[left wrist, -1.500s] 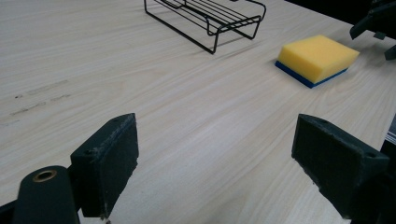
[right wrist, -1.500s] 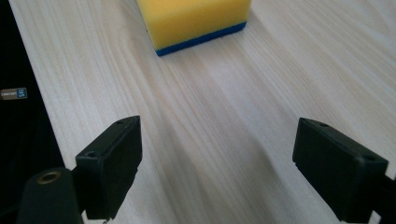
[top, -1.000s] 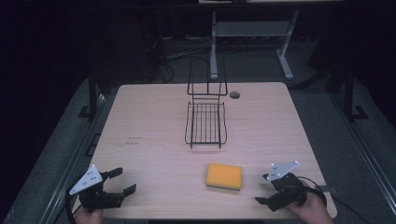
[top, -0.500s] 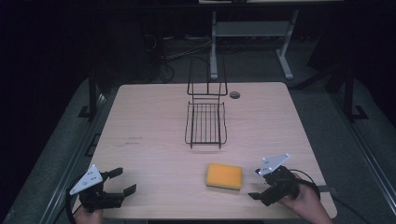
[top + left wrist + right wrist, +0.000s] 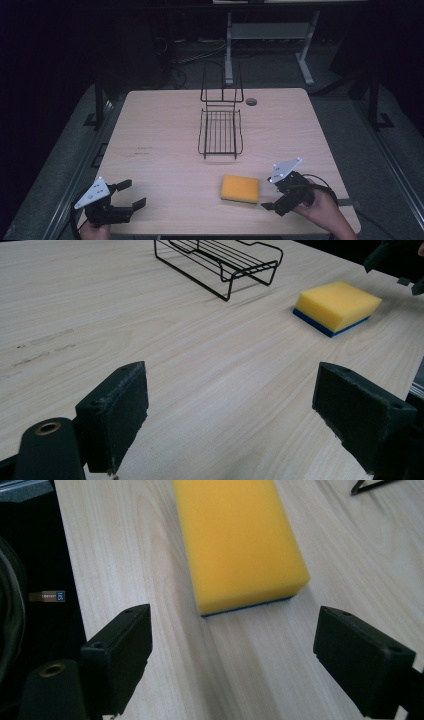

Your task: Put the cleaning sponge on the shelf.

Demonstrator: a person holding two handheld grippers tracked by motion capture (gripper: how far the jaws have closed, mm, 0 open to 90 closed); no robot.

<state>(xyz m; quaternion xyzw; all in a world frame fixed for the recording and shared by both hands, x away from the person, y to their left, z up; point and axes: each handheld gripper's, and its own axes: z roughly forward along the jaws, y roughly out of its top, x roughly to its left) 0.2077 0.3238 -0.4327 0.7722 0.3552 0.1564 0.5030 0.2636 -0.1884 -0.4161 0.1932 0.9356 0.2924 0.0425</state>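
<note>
Two black two-jaw grippers are held wide open over the pale wooden table [image 5: 165, 165], the right gripper [image 5: 272, 196] having been brought closer to the yellow, blue-backed rectangular sponge [image 5: 240, 188], so a grasp is judged imminent, while the left gripper [image 5: 131, 194] is kept well apart.

Left hand [image 5: 92, 231] is getting cut off by the bottom edge in high view, forearm out of frame. Right hand [image 5: 322, 212] is also running off the bottom edge. In right gripper view the sponge [image 5: 237, 540] is getting cropped at the top edge, far end not showing; its blue underside is showing as just a thin strip. Wire rack [image 5: 372, 486] is peeking in at the top right corner, just 1 wire bend. In left gripper view the wire rack [image 5: 220, 260] is getting cropped by the top edge. Faint marks [image 5: 144, 151] on the table [image 5: 165, 130] are staying too small to read.
</note>
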